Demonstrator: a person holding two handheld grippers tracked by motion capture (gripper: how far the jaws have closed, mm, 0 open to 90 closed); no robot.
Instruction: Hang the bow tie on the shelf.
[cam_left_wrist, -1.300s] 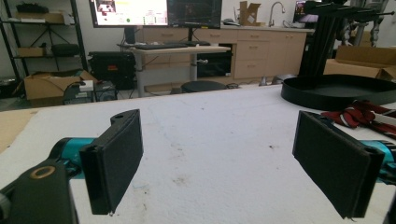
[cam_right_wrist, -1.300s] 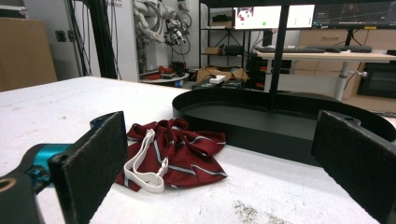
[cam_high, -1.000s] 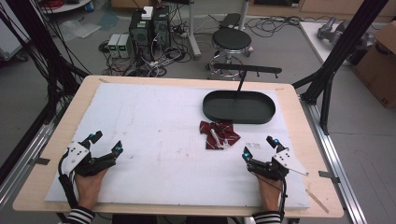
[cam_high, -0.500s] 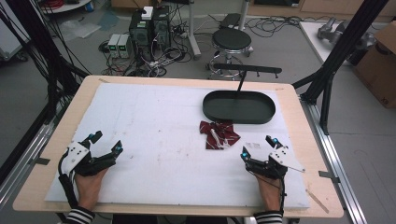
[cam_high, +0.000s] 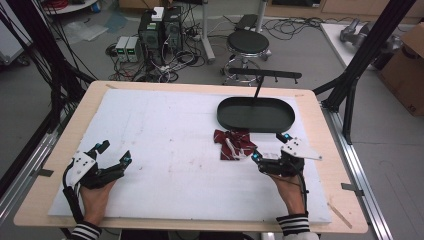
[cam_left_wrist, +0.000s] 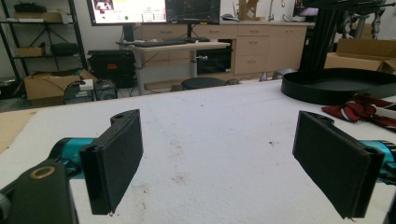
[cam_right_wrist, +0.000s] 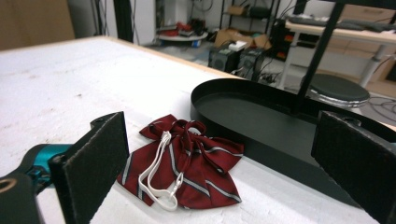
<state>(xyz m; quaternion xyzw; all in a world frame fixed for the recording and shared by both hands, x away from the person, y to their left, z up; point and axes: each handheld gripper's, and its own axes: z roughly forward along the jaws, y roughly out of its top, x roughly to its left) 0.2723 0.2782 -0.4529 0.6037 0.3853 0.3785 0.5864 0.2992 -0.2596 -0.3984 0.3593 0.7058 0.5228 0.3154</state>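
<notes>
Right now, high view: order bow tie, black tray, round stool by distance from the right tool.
1. Bow tie: just ahead-left of the right tool, on the white mat.
2. Black tray: behind the bow tie, far right of table.
3. Round stool: on the floor beyond the table.

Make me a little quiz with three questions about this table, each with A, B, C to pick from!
1. Where is the bow tie?
A. inside the black tray
B. on the white mat beside the black tray
C. under the left tongs

2. What colour is the bow tie mostly?
A. dark red with pale stripes
B. green
C. yellow

3. How are the right tongs?
A. shut on the bow tie
B. shut on nothing
C. open, holding nothing

Answers: 1 B, the bow tie lies on the mat just in front of the tray's rim. 2 A, the right gripper view shows red cloth with light stripes. 3 C, the jaws stand wide apart with the bow tie lying ahead.
</notes>
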